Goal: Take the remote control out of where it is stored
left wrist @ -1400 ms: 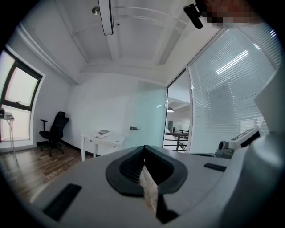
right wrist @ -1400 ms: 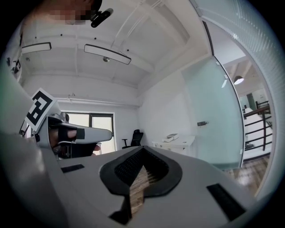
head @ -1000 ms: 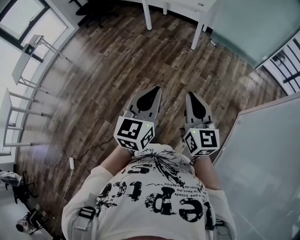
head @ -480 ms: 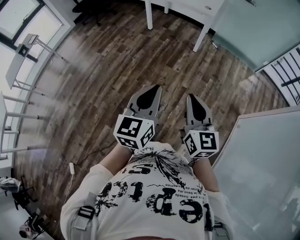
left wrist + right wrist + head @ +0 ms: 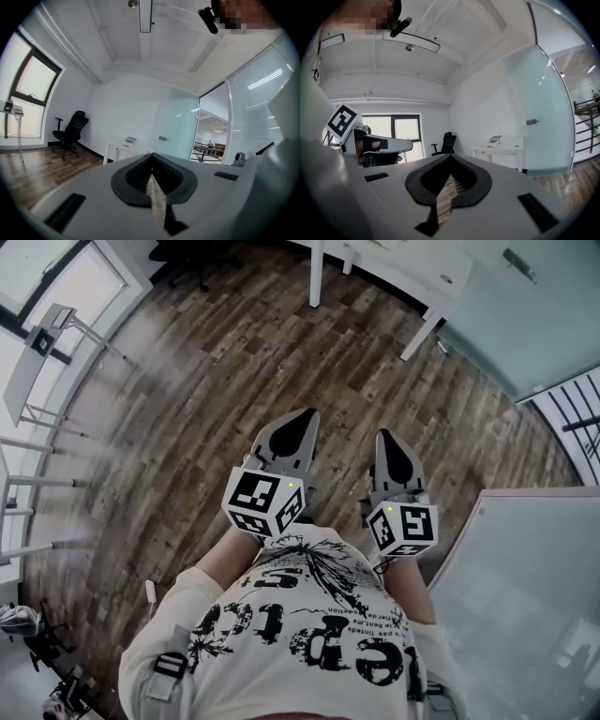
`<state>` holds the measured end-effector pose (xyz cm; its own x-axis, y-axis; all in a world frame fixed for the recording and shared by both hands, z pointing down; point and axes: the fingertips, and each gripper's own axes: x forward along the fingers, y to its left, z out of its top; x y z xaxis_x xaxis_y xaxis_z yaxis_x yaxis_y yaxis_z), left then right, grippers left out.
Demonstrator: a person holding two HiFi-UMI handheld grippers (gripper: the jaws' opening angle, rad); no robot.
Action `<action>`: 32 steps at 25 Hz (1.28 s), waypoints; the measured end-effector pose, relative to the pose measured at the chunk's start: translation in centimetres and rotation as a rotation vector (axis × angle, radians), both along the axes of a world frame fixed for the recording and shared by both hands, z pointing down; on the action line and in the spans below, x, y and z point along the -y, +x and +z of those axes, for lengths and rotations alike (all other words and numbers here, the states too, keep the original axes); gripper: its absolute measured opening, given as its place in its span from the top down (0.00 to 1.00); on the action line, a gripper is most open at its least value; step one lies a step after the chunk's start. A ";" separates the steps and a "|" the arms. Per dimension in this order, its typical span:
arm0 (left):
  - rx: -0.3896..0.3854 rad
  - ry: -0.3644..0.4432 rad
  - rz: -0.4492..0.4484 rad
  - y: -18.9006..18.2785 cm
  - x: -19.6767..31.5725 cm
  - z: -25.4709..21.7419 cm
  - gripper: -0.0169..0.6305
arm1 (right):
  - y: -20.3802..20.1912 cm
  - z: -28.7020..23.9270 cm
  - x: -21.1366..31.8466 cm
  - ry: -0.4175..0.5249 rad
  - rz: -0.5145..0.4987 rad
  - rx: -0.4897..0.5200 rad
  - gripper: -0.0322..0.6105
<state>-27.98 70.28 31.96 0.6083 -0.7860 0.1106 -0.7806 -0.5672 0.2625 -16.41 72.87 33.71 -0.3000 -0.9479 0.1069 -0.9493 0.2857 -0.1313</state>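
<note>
In the head view, the person is holding the left tool (image 5: 302, 423) and the right tool (image 5: 390, 439) side by side just in front of a printed white shirt (image 5: 309, 634). Both are pointing forward and nearly level over the wooden floor (image 5: 187, 399). The marker cubes are sitting close to the body, and the forearms are tucked in below them. A white table (image 5: 412, 273) is standing well ahead of the tips, and a pale panel (image 5: 525, 596) is lying beside the right tool. The remote control is showing in none of the views, so its look and place cannot be told. In the left gripper view, the left tool (image 5: 151, 159) is resting with its jaws together at the tips and nothing between them. An office chair (image 5: 70, 133) is standing ahead to the left by a window (image 5: 30, 82), and the white table (image 5: 123, 148) and a frosted glass wall (image 5: 180, 126) are facing it straight ahead. In the right gripper view, the right tool (image 5: 449, 158) is likewise showing its jaws meeting at the tips, empty. The left tool (image 5: 386, 145) is hanging level off to its left, and the office chair (image 5: 446, 143) and white table (image 5: 499, 149) are standing beyond the tips.
</note>
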 end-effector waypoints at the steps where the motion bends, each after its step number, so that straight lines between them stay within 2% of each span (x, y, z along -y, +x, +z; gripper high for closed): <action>1: 0.002 -0.002 -0.004 -1.4 1.0 -0.1 0.96 | -1.4 0.0 1.0 0.001 -0.003 0.000 0.95; 4: 0.007 -0.019 0.019 -4.5 3.1 0.0 0.96 | -4.9 -0.1 3.4 -0.003 -0.017 -0.002 0.95; 7: 0.007 -0.040 0.033 -6.0 4.5 0.9 0.96 | -6.8 0.7 5.0 -0.025 -0.029 -0.007 0.95; 12: 0.002 -0.081 -0.012 -7.5 6.7 3.1 0.96 | -7.3 2.7 7.8 -0.075 -0.046 -0.011 0.95; 20: 0.022 -0.091 -0.107 -8.3 12.9 3.9 0.96 | -7.4 3.6 15.0 -0.073 -0.117 0.016 0.95; 26: 0.046 -0.054 -0.129 -6.2 19.7 2.1 0.96 | -6.1 2.0 22.6 -0.025 -0.171 0.048 0.95; 32: 0.046 -0.027 -0.118 -0.5 26.5 0.6 0.96 | -0.6 0.7 29.3 0.000 -0.170 0.062 0.95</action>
